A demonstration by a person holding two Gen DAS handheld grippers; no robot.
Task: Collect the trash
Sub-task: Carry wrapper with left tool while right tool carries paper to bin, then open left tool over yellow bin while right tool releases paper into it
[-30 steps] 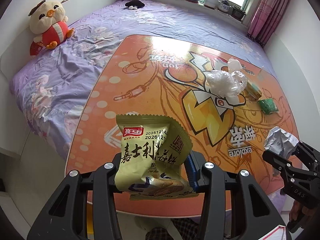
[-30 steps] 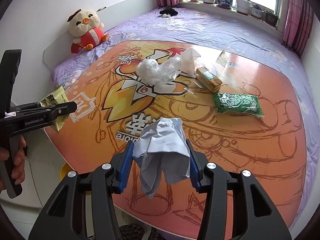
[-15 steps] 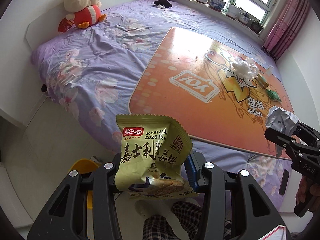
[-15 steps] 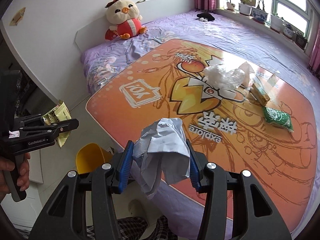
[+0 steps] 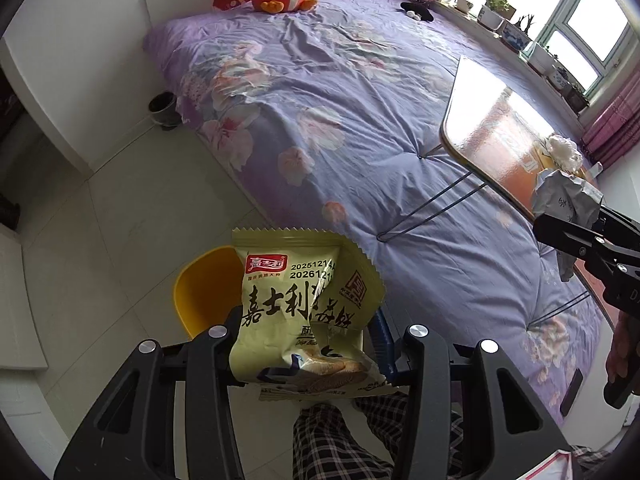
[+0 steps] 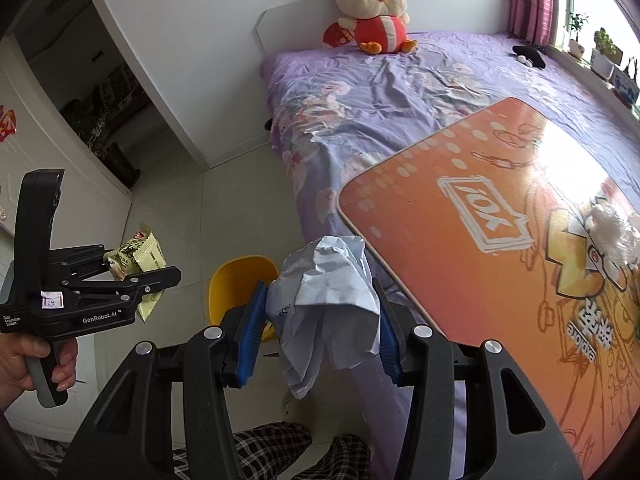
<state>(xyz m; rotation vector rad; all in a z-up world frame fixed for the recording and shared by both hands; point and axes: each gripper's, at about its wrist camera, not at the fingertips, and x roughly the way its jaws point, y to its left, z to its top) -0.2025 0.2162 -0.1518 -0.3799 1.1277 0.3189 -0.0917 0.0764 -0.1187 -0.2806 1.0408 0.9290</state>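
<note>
My left gripper [image 5: 308, 344] is shut on a pale yellow snack wrapper [image 5: 300, 312] and holds it above a yellow trash bin [image 5: 204, 292] on the floor. It also shows in the right wrist view [image 6: 140, 270] with the wrapper [image 6: 142, 258]. My right gripper [image 6: 320, 332] is shut on a crumpled white paper [image 6: 324, 296], off the table's corner, with the yellow bin [image 6: 236, 284] just behind it. In the left wrist view the right gripper [image 5: 576, 236] holds the paper [image 5: 564, 196] at the right edge.
An orange folding table [image 6: 460, 248] stands on a purple bed [image 5: 340, 100]. A clear plastic bag [image 6: 612, 228] lies on the table. A plush chick [image 6: 372, 12] sits by the headboard. A dark pot [image 5: 162, 106] stands on the tiled floor. My legs are below.
Both grippers have swung left and down, away from the table top toward the floor. The yellow bin is now close under them. Both still hold their trash.
</note>
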